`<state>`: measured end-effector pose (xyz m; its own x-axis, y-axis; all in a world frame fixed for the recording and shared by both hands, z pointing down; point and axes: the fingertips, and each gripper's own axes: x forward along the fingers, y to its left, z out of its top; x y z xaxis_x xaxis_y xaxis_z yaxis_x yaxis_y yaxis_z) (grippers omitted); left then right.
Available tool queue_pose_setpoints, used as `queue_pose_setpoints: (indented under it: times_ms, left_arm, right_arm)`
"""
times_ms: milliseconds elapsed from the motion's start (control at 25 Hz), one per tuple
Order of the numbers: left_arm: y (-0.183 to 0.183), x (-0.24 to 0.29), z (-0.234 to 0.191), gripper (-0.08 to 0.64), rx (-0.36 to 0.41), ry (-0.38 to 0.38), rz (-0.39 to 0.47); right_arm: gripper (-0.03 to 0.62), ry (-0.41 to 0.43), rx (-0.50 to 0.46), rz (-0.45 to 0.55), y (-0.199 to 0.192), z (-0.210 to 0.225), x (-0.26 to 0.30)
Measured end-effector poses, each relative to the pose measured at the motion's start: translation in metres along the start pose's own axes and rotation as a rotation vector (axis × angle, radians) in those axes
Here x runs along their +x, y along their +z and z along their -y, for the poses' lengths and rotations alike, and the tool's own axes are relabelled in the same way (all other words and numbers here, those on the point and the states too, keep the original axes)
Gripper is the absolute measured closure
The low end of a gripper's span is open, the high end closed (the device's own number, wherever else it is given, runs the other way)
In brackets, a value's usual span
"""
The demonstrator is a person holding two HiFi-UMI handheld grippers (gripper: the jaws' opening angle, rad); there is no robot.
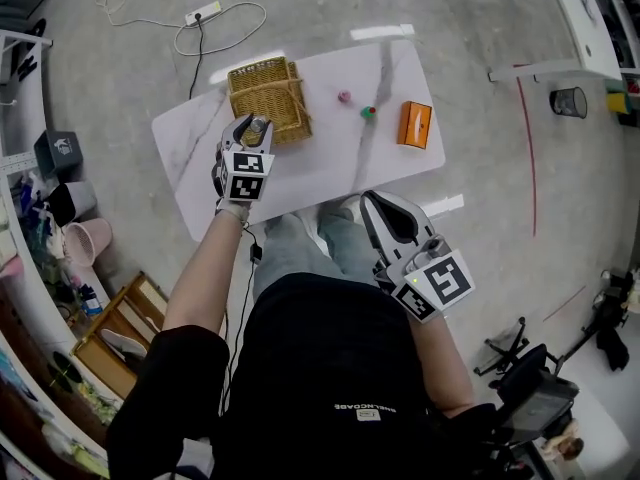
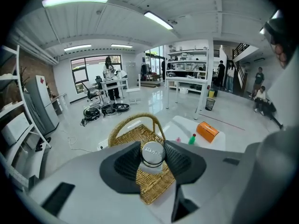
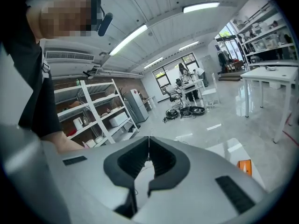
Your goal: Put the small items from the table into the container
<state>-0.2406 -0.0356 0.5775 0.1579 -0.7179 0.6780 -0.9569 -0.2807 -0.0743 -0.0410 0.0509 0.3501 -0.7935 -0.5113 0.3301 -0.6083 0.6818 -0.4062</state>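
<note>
A woven wicker basket (image 1: 268,96) with a handle stands at the far left of the white marble table (image 1: 200,138). My left gripper (image 1: 255,126) hovers at the basket's near edge, shut on a small white jar with a silver lid (image 2: 153,154). In the left gripper view the basket (image 2: 135,135) lies right beyond the jar. On the table to the right lie a small pink item (image 1: 344,97), a small green item (image 1: 368,113) and an orange box (image 1: 414,124). My right gripper (image 1: 372,202) is held off the table's near edge, over the person's knees, shut and empty, its tips touching (image 3: 149,141).
The person sits at the table's near side, knees under its edge. A power strip and cable (image 1: 205,14) lie on the floor behind the table. Shelves and bins (image 1: 70,218) line the left, and a black bin (image 1: 568,101) stands at the far right.
</note>
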Motion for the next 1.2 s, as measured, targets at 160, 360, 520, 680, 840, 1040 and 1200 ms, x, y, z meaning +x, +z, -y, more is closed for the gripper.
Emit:
queue_pose_setpoints:
  times_ms: [160, 360, 520, 680, 840, 1040, 1200]
  left_arm:
    - [-0.008, 0.013, -0.005, 0.402, -0.016, -0.005, -0.005]
    - [-0.016, 0.028, -0.010, 0.402, -0.015, -0.013, -0.019]
    - [-0.016, 0.039, -0.013, 0.402, -0.023, -0.019, -0.024]
    - [-0.018, 0.047, -0.015, 0.402, -0.015, -0.028, -0.029]
    - [-0.023, 0.053, -0.020, 0.402, -0.015, -0.029, -0.038]
    - [-0.026, 0.056, -0.022, 0.402, -0.019, -0.040, -0.044]
    - [-0.030, 0.060, -0.022, 0.402, -0.035, -0.049, -0.046]
  right_arm:
    - [0.581, -0.003, -0.012, -0.017, -0.004, -0.005, 0.007]
    - [0.581, -0.026, -0.012, -0.024, -0.006, -0.005, 0.014]
    - [0.581, -0.048, -0.004, -0.030, -0.007, -0.001, 0.018]
    - [0.581, -0.059, 0.003, -0.034, -0.008, 0.000, 0.025]
    - [0.581, -0.063, 0.005, -0.037, -0.008, -0.001, 0.031]
    - [0.581, -0.070, 0.008, -0.044, -0.011, -0.001, 0.033]
    - [0.581, -0.067, 0.003, -0.049, -0.013, -0.004, 0.036]
